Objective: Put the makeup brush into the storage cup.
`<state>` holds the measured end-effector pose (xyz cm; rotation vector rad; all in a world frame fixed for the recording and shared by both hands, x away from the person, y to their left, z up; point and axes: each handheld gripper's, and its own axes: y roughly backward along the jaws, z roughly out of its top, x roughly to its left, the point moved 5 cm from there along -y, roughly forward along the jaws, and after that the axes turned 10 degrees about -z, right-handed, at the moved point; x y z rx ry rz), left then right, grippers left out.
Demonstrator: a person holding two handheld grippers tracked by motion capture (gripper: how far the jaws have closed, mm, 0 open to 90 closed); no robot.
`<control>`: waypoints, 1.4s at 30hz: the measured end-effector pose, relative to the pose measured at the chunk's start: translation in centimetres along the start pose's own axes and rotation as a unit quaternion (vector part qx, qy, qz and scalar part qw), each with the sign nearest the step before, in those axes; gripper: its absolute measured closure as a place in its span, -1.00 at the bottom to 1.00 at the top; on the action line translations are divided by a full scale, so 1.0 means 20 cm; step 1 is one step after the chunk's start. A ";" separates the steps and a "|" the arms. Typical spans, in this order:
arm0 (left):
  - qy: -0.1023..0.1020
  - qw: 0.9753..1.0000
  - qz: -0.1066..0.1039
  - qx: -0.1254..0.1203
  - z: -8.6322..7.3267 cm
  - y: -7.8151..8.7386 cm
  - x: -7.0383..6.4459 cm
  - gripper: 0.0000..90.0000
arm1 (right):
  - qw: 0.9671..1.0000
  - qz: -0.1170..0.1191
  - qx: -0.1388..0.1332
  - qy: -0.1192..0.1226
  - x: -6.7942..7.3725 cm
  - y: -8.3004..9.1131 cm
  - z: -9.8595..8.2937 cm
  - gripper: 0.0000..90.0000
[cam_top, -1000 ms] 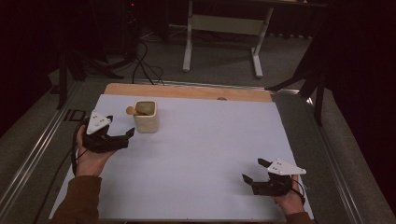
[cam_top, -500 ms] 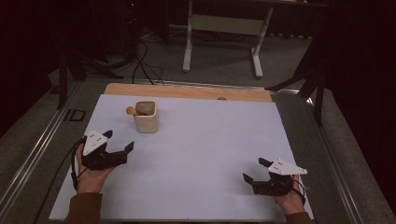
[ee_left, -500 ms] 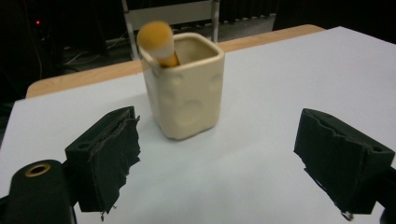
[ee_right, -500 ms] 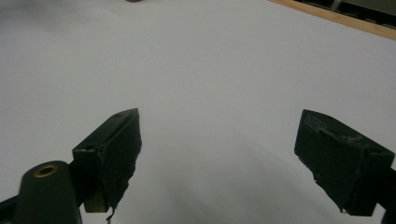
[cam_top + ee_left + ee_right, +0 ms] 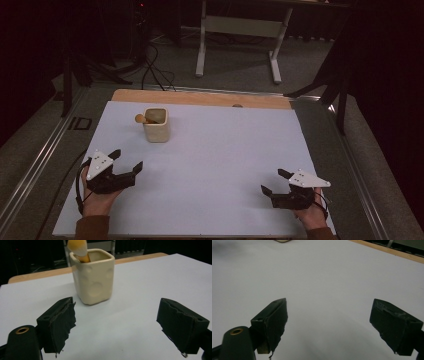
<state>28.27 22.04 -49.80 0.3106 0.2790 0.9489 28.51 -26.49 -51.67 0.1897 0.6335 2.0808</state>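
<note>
A cream square cup stands upright on the white sheet at the far left, with a brush with an orange handle and pale bristles leaning out of it. My left gripper rests near the front left of the sheet, open and empty, with the cup a short way beyond its jaws. At the front right my right gripper is open too, with bare sheet between its jaws.
The white sheet covers a wooden board whose far edge shows as a tan strip. Metal rails run along both sides of the table. A white table frame and floor cables lie beyond.
My left gripper has drawn back from beside the cup toward the front left of the sheet, staying open. The right gripper has barely moved.
</note>
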 end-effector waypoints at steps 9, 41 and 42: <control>-0.013 1.000 -0.003 0.011 -0.03 0.04 -0.04 -0.67 | 1.000 -0.006 -0.004 -0.004 -0.03 0.02 -0.01 -0.68; -0.015 1.000 0.004 0.024 -0.11 0.13 -0.05 -0.67 | 0.999 -0.022 -0.045 -0.017 -0.08 0.14 -0.03 -0.68; -0.014 1.000 0.004 0.025 -0.11 0.13 -0.05 -0.66 | 0.998 -0.022 -0.047 -0.018 -0.09 0.14 -0.03 -0.68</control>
